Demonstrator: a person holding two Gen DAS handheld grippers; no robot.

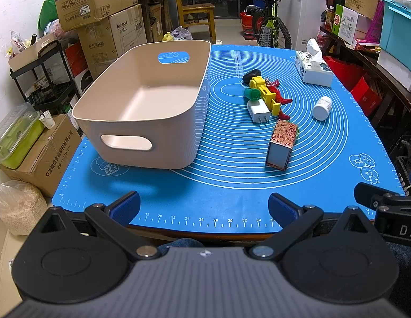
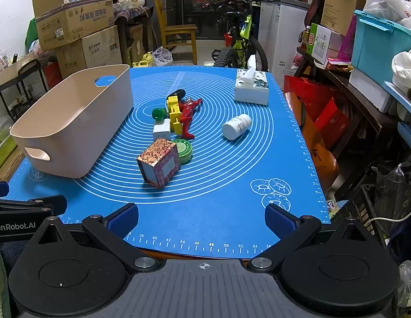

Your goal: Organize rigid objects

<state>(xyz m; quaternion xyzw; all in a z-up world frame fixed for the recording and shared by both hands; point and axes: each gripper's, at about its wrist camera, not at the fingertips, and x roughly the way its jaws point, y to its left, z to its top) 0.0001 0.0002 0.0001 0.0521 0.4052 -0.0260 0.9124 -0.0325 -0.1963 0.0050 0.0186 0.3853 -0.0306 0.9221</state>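
An empty beige bin (image 1: pixel 141 106) (image 2: pixel 73 122) stands on the left of the blue mat (image 1: pixel 232 185) (image 2: pixel 218 185). To its right lie a patterned box (image 1: pixel 281 144) (image 2: pixel 159 161), a green tin (image 2: pixel 183 149), a white charger (image 1: pixel 258 110) (image 2: pixel 161 131), a yellow toy (image 1: pixel 266 91) (image 2: pixel 175 115), a red figure (image 1: pixel 278 92) (image 2: pixel 188 116), a green cap (image 1: pixel 252 94) (image 2: pixel 159 113), a black object (image 1: pixel 252 74) (image 2: pixel 176 94) and a white bottle (image 1: pixel 322 107) (image 2: pixel 237 126). My left gripper (image 1: pixel 204 206) and right gripper (image 2: pixel 201 218) are open and empty at the mat's near edge.
A tissue box (image 1: pixel 313 69) (image 2: pixel 252 88) sits at the mat's far right. Stacked cardboard boxes (image 1: pixel 99 13) and a black cart (image 1: pixel 43 76) stand left of the table. A bicycle (image 1: pixel 270 23) and a wooden chair (image 1: pixel 197 13) are behind it. Cluttered shelves (image 2: pixel 364 79) are to the right.
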